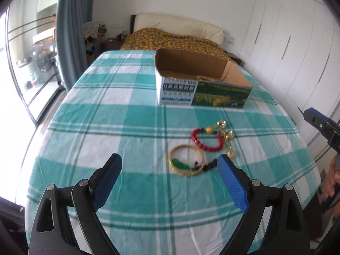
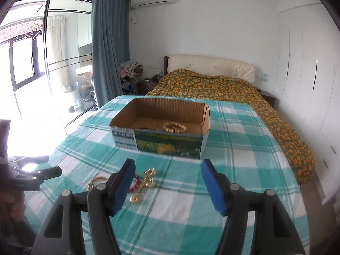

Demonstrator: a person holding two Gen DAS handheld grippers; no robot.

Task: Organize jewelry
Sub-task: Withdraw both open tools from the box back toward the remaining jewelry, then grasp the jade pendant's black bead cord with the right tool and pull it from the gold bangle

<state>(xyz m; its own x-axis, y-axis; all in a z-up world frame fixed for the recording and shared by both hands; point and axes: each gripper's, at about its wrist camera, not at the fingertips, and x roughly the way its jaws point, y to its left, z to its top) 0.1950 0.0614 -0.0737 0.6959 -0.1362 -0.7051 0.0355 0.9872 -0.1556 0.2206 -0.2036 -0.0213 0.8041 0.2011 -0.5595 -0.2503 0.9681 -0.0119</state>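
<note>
Your left gripper [image 1: 170, 177] hangs open and empty just short of the twisted gold bangle [image 1: 187, 161] on the checked teal bedspread [image 1: 106, 116] — nearer than your open, empty right gripper [image 2: 167, 182] — the open cardboard box [image 1: 204, 80] lying beyond.

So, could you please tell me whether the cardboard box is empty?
Not empty: the cardboard box already holds a tan beaded bracelet on its floor.

The right claw's finger [image 2: 122, 188] hides most of the red bead bracelet [image 2: 135, 186] and gold bangle [image 2: 96, 180].
</note>
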